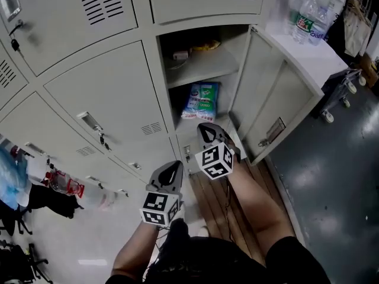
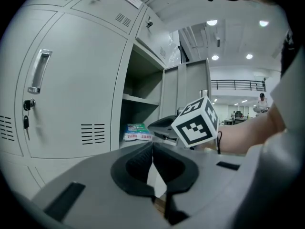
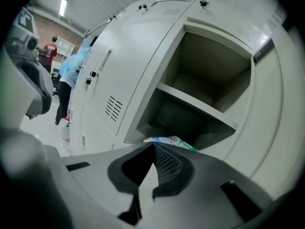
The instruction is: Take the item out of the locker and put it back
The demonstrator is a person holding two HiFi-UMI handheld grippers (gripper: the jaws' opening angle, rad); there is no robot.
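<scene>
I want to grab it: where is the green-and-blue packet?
Head view, centre: the packet lies in the lower compartment of the open locker, under the shelf, just beyond the right gripper.

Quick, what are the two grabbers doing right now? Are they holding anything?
Left gripper: closed, holding nothing.
Right gripper: closed, holding nothing.

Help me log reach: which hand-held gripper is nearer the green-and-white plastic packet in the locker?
Right. Right hand-held gripper sits just before the packet; left hand-held gripper sits farther back.
</scene>
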